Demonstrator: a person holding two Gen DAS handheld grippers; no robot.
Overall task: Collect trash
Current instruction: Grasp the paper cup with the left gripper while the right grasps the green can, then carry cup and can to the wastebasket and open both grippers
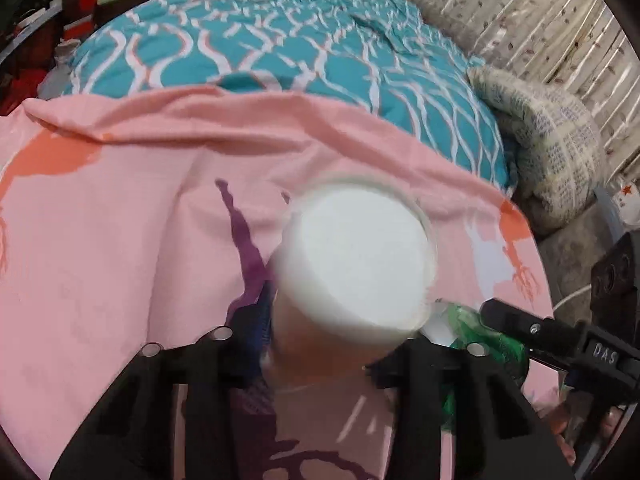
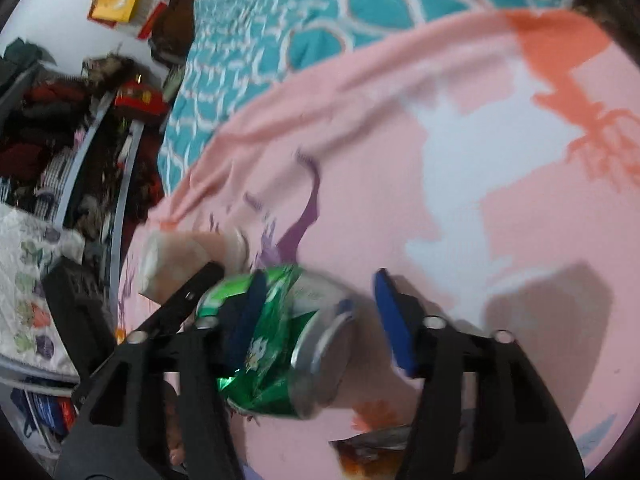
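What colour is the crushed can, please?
Green with silver ends; the can shows best in the right wrist view.

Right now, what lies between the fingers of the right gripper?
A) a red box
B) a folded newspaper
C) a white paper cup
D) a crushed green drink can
D: in the right wrist view the crushed green can sits between the right gripper and its blue-padded fingers, lying on the pink blanket; the pale cup is off to the side, at the left gripper.
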